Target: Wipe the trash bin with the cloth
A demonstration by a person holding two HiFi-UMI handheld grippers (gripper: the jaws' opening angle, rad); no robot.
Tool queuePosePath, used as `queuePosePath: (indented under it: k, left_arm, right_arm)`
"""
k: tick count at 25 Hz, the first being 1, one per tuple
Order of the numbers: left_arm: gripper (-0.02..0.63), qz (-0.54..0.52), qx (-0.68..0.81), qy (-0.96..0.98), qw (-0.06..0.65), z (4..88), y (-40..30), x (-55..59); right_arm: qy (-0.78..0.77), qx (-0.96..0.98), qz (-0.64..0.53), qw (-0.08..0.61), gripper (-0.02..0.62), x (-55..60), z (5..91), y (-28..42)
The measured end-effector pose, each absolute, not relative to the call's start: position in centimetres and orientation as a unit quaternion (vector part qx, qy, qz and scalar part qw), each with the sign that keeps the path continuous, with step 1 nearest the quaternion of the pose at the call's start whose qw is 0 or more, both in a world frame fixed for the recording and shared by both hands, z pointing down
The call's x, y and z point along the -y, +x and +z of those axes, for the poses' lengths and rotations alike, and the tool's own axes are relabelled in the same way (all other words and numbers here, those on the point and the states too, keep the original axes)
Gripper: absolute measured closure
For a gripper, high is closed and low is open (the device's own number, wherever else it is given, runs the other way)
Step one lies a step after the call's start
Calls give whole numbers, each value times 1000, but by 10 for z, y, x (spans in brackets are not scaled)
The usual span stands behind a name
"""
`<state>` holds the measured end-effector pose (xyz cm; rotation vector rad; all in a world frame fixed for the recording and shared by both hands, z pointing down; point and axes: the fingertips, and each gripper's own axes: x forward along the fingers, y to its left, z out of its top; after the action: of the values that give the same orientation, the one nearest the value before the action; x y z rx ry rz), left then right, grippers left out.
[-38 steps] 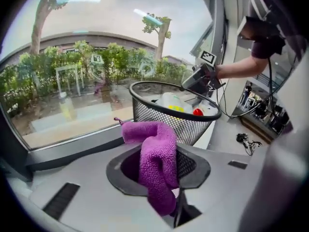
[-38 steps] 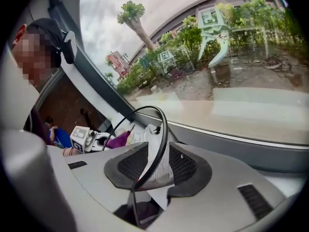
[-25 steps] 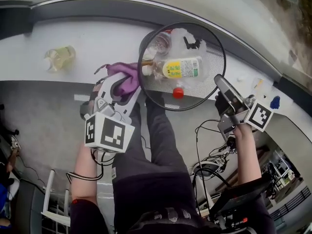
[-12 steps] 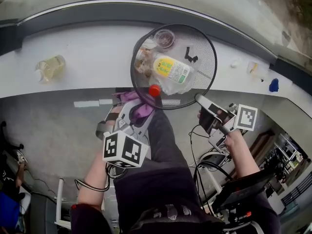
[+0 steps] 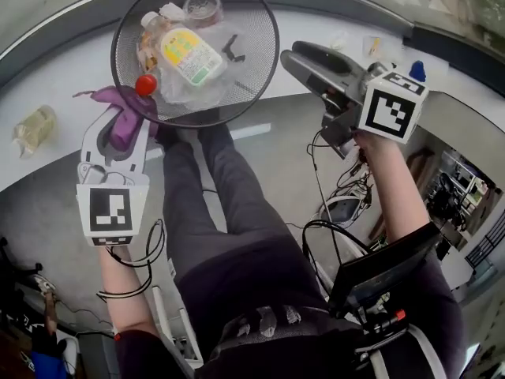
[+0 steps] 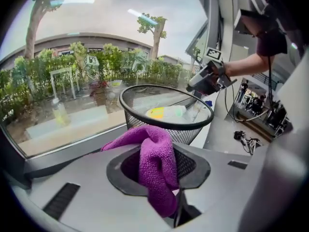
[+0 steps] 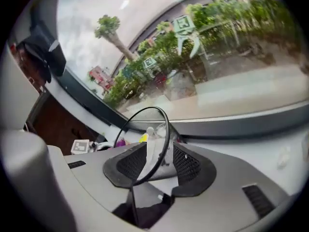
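One push by the left tongs (image 5: 122, 129), clamped on the purple cloth (image 6: 157, 163), could topple the black wire-mesh trash bin (image 5: 256, 22) off the white surface (image 5: 63, 93), its rim loose between the right tongs (image 5: 298, 60), which have just been opening wide.

the trash bin (image 5: 254, 69) loses the far arc of its rim to the head view's 12 o'clock edge, and from above its outer wall barely shows. the cloth (image 5: 120, 133) is a purple fold at the bin's 8 o'clock. its pinched end is buried between the pads of the left tool (image 5: 125, 118), and in that tool's own view it covers the bin's lower wall. the right tool (image 5: 293, 60), jaws just opened wider with the bin's rim between them, blocks the bin's base in its own view, where the rubbish inside is a blur. at 9 o'clock a pale bottle (image 5: 33, 130) is too blurred to read. at 1 o'clock a blue thing (image 5: 417, 71) is half hidden behind the right tool's marker cube.
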<state>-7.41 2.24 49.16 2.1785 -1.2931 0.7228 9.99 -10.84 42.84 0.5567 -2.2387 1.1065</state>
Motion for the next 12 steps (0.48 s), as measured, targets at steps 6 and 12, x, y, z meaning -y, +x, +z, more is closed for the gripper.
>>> queuePosePath:
  k: [6, 12]
  left_arm:
    - [497, 293, 494, 790, 215, 482, -74, 0]
    - [497, 291, 485, 800, 200, 489, -70, -19]
  right_arm:
    - [168, 868, 301, 358, 449, 153, 441, 74]
    - [226, 837, 405, 292, 552, 142, 454, 82]
